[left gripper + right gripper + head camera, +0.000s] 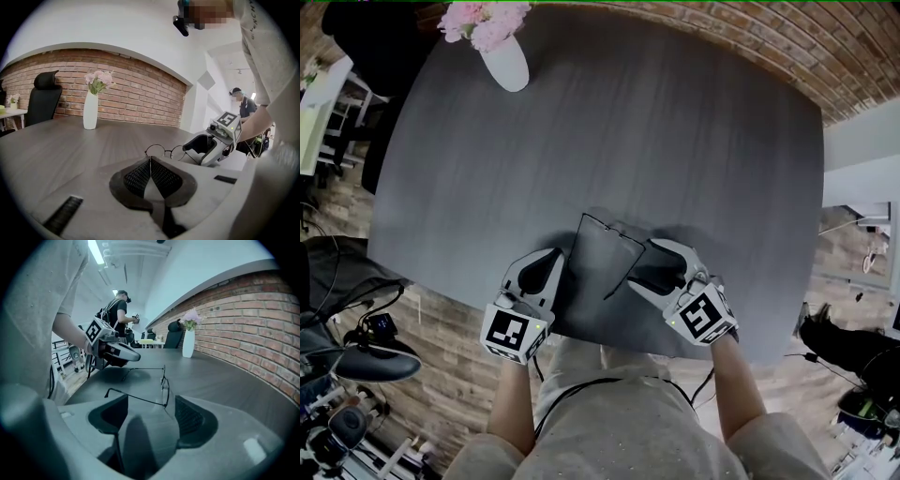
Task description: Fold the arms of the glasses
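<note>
**Wire-framed glasses lie unfolded between my two tools**

Thin dark wire makes the whole frame of the glasses point(614, 232), which have round lenses. They rest on the dark grey table point(694, 141) near its front edge, with both arms spread open and pointing toward me.

My left tool point(559, 255) sits just beside the left arm of the glasses. Its jaws are closed together with nothing between them. I cannot tell whether its tip touches the wire.

My right tool point(649, 268) stands with its jaws wide apart. In the right gripper view the near arm of the glasses runs across the gap between them, and the lens stands just before the right jaw. The pads do not press on the wire.

For writing, I find little. Each tool carries a cube point(511, 330) with black-and-white square patterns. Some dark letters run along my shirt point(262, 42) at the edge of the left gripper view, but they are cut off and I cannot read them.

At the far corner of the table stands a white vase point(508, 64) with pink flowers, and behind it is a red brick wall point(140, 96).
</note>
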A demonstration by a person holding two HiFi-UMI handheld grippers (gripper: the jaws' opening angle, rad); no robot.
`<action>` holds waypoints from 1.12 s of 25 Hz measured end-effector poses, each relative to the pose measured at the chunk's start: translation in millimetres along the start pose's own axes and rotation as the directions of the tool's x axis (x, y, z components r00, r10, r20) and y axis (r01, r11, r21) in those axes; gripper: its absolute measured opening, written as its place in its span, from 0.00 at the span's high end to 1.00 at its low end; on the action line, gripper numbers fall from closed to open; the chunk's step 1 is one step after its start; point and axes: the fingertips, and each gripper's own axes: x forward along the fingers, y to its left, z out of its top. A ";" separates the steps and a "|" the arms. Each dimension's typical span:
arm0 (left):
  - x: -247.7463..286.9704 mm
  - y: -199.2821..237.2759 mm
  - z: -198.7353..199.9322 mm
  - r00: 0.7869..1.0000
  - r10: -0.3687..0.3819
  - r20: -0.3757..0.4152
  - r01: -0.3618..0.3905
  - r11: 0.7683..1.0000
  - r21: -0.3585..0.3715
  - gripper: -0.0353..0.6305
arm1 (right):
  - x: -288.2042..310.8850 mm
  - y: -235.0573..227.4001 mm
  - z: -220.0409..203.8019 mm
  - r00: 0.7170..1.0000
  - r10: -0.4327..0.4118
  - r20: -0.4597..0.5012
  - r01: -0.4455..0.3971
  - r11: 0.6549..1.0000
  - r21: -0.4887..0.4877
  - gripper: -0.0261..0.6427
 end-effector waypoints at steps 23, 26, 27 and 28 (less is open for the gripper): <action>11.7 -7.1 -21.2 0.981 -0.114 -0.155 0.115 0.993 -0.003 0.83 | 20.8 -6.6 15.5 1.000 0.021 -0.002 -0.020 0.999 0.039 0.49; 12.1 -6.8 -20.2 0.981 -0.116 -0.153 0.117 0.993 -0.006 0.83 | 23.2 -9.4 18.2 1.000 0.012 0.001 -0.013 0.999 0.048 0.50; 12.4 -6.7 -19.9 0.982 -0.118 -0.151 0.118 0.993 -0.009 0.83 | 23.9 -10.1 18.2 1.000 0.011 -0.001 -0.011 0.999 0.050 0.51; 12.7 -6.7 -19.8 0.982 -0.119 -0.149 0.119 0.993 -0.011 0.83 | 24.7 -10.6 18.2 1.000 0.009 -0.002 -0.009 0.999 0.050 0.51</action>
